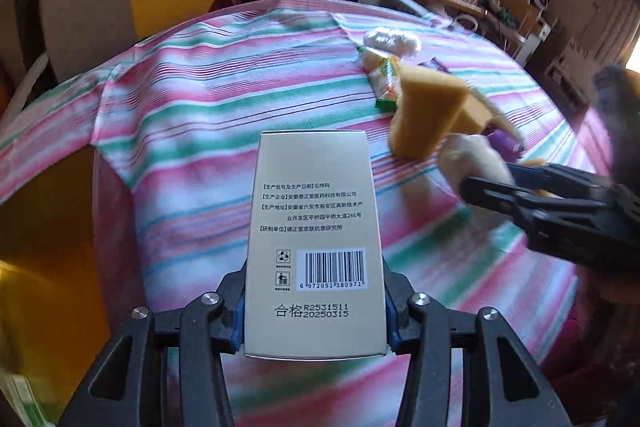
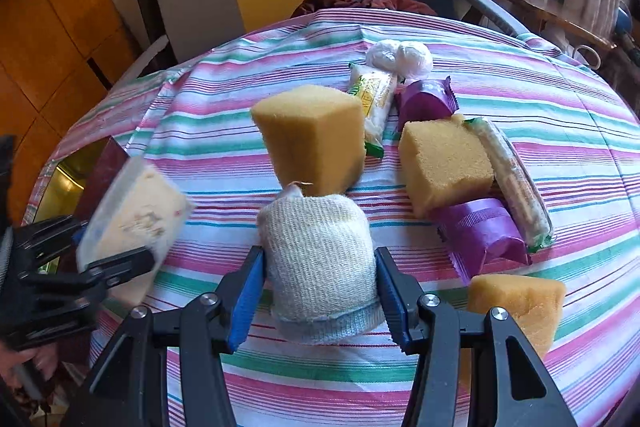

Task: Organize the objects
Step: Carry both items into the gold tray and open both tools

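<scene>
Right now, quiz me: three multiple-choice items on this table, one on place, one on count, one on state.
1. What lies between the right tongs?
A. purple packet
B. rolled white cloth
C. yellow sponge

2. How many yellow sponge blocks does the right wrist view show?
A. one
B. three
C. five

3. The printed box in the left tongs is
A. clamped between both pads
B. lying flat on the cloth
C. torn open

Key: 1 B, the rolled white cloth sits between the blue pads. 2 B, sponges at and. 3 A, both pads press its sides above the striped tablecloth.
</scene>
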The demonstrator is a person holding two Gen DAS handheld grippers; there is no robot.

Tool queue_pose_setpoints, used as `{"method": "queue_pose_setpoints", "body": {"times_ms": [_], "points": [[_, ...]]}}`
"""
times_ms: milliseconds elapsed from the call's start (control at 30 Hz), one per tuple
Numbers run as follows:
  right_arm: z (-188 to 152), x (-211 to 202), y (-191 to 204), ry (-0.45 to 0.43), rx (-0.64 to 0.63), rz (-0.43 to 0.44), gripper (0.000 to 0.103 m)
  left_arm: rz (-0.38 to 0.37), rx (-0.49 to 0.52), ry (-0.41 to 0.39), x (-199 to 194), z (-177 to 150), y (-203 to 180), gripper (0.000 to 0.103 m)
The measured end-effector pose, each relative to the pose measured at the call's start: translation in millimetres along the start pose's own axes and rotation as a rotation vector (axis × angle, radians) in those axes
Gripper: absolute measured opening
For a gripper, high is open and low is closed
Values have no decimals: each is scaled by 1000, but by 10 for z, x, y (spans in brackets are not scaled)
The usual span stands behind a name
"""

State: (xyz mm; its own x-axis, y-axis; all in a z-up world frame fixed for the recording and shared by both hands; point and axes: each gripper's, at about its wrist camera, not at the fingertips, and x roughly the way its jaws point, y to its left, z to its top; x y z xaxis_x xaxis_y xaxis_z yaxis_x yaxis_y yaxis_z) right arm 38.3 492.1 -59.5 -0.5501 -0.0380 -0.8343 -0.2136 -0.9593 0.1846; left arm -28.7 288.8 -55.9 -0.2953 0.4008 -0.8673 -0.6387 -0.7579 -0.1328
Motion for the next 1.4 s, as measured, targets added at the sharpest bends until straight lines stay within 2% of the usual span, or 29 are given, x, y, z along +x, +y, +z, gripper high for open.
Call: {"method": "queue_pose_setpoints", "body": {"times_ms": [200,367,600,867,1033,1400], "points": [[-30,15,71,5,-39,-10,55,-35,-26,-75,-462,-220,99,50],[-39,-5,171,-13,-73,6,55,-2,-41,-150,-825,-404,305,50],[-77,-76,376,-57,-123,47,55,81,-156,-199,-1114,-599,919,50],[-183,-175,605,-100,-126,118,55,192,-337,-88,-1014,-917,1825,50],[-281,-303,849,-109,-96,187,55,279,-368,-33,-949,-997,2234,50],[-462,-590,1890,-137,-193,358,55,326,-393,21,-802,-849,2646,51]]}}
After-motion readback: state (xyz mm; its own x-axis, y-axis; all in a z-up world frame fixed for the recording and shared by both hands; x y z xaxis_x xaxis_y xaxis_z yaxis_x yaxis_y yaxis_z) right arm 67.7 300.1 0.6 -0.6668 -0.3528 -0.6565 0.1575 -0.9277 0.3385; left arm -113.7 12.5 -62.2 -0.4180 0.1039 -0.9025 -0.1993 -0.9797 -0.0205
